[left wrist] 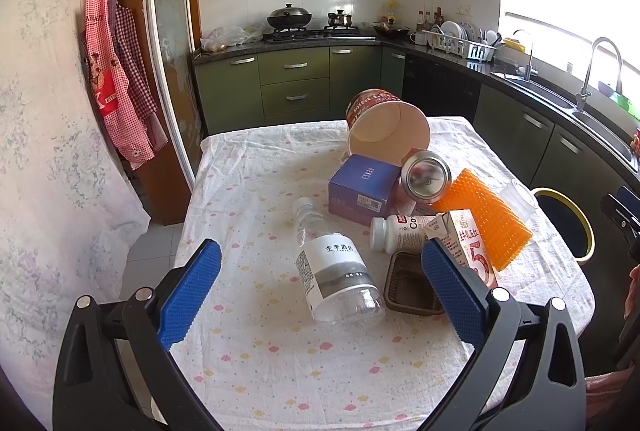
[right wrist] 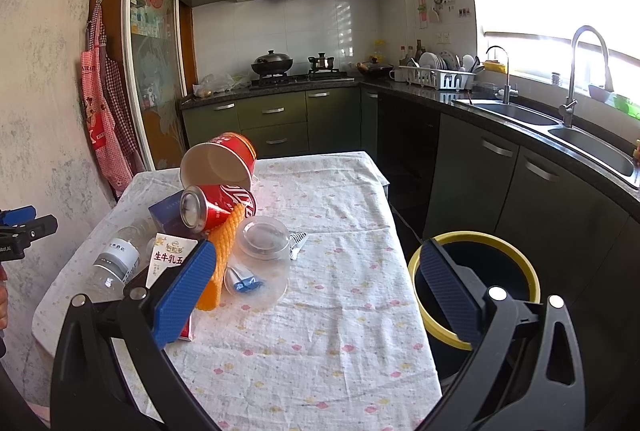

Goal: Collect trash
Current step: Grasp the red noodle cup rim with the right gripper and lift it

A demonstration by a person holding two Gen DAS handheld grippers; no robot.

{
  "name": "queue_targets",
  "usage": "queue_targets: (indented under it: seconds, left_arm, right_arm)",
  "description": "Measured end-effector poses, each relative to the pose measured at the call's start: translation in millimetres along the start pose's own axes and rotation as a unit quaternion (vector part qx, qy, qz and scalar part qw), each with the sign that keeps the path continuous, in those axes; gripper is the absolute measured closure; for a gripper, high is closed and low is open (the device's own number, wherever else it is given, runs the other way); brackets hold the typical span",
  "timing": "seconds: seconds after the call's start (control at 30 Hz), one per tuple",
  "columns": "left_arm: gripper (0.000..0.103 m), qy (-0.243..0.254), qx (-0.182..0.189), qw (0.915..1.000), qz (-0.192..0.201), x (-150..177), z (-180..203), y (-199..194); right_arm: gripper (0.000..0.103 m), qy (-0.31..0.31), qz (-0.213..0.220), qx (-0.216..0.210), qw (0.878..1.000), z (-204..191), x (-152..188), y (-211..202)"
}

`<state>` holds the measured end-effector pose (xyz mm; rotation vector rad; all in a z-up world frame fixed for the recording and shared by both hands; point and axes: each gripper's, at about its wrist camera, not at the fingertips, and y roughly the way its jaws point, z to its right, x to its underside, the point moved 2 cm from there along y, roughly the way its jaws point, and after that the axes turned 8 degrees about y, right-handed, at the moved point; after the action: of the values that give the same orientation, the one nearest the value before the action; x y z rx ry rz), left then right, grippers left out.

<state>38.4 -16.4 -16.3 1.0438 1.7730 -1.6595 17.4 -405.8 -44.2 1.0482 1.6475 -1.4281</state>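
Trash lies piled on a table with a floral cloth (left wrist: 280, 351). In the left wrist view I see a clear water bottle (left wrist: 334, 271) on its side, a white pill bottle (left wrist: 400, 233), a milk carton (left wrist: 470, 243), a brown tray (left wrist: 408, 285), a blue box (left wrist: 362, 189), a red can (left wrist: 426, 177), an orange mesh sleeve (left wrist: 490, 219) and a paper bowl (left wrist: 386, 129). My left gripper (left wrist: 320, 283) is open above the water bottle. My right gripper (right wrist: 316, 279) is open and empty over the table, near a clear plastic cup (right wrist: 262, 263). A black bin with a yellow rim (right wrist: 474, 283) stands right of the table.
The kitchen counter with a sink (right wrist: 592, 147) runs along the right. Green cabinets and a stove (left wrist: 308, 31) are at the back. Aprons (left wrist: 116, 79) hang on the left wall. The red can (right wrist: 216, 207) and the paper bowl (right wrist: 218, 163) also show in the right wrist view.
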Motion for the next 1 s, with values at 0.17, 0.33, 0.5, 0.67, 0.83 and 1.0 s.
queue_targets:
  seconds: [0.17, 0.33, 0.5, 0.67, 0.83, 1.0]
  left_arm:
    - [0.004, -0.001, -0.003, 1.0, -0.003, -12.3, -6.8, 19.5]
    - [0.004, -0.007, -0.008, 0.9999, -0.009, -23.3, -15.7, 43.9]
    - [0.004, -0.017, -0.006, 0.9997, -0.019, -34.4, -26.2, 73.6]
    - [0.004, -0.022, -0.002, 0.9995, -0.022, -49.7, -34.9, 101.7]
    - [0.004, -0.023, 0.005, 0.9995, -0.022, -62.6, -37.4, 124.1]
    - [0.004, -0.028, 0.013, 0.9992, -0.025, -69.5, -38.1, 147.4]
  right_arm:
    - [0.006, -0.041, 0.002, -0.049, 0.998, -19.3, -28.1, 14.0]
    - [0.006, -0.083, -0.01, -0.099, 0.991, -47.5, -67.4, 48.6]
    - [0.014, -0.134, -0.024, -0.126, 0.983, -77.1, -90.4, 98.1]
    - [0.034, -0.193, -0.062, -0.123, 0.972, -96.6, -95.4, 155.4]
    - [0.052, -0.269, -0.091, -0.133, 0.95, -117.6, -91.6, 204.8]
    - [0.054, -0.319, -0.128, -0.126, 0.93, -131.4, -81.3, 253.7]
